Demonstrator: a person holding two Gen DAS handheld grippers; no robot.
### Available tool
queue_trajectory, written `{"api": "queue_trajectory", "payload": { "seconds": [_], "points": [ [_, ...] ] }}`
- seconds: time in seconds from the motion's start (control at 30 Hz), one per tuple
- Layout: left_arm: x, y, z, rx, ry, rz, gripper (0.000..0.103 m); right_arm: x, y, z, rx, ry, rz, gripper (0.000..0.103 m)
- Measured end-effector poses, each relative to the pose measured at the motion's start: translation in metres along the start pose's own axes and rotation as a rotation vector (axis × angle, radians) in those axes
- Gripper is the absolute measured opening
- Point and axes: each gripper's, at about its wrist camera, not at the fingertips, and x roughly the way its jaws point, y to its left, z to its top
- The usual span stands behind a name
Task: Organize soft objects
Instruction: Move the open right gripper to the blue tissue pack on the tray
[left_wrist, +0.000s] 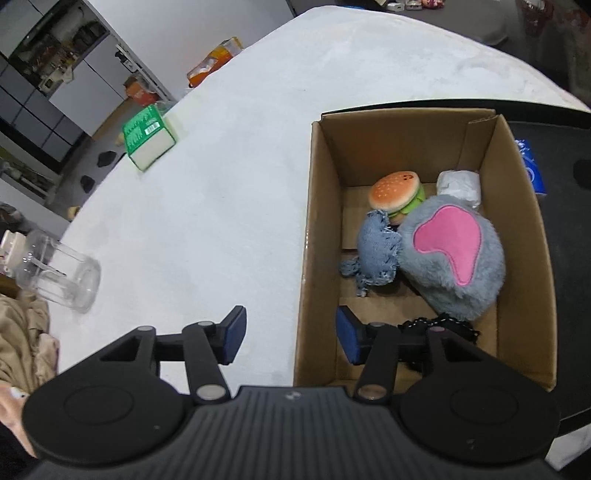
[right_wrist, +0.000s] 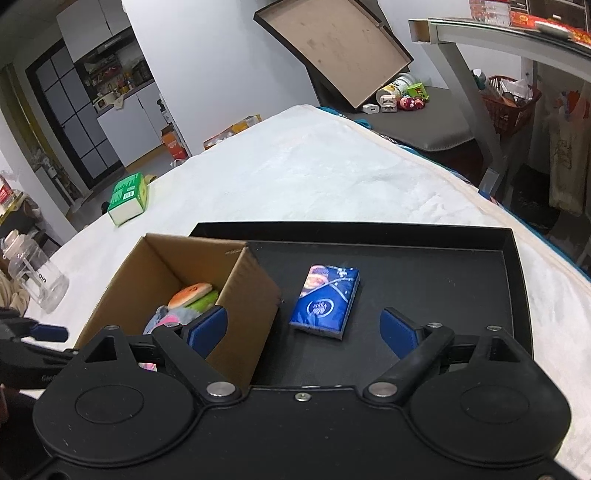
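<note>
Cardboard box on the black tray's left edge: burger plush, denim toy, grey-pink plush, white bundle. Blue tissue pack lies on the tray, just beside the box. My left gripper gapes wide astride the box's left wall (nothing held). My right gripper gapes, empty. Green box and glass jar sit well apart.

the supporting surface is a bed covered with a white fleecy blanket. a black shallow tray lies flat on the blanket. a green tissue box rests on the blanket near the far left edge, well apart from the tray. a clear plastic jar lies on its side near the left edge.
</note>
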Motion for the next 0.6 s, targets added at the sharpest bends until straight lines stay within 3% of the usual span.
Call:
{"api": "queue_trajectory", "payload": {
  "seconds": [0.6],
  "points": [
    [0.017,-0.025,0.010,0.093,0.069,0.102,0.052,0.047,-0.026,0.000,0.024,-0.009,0.063,0.089]
  ]
}}
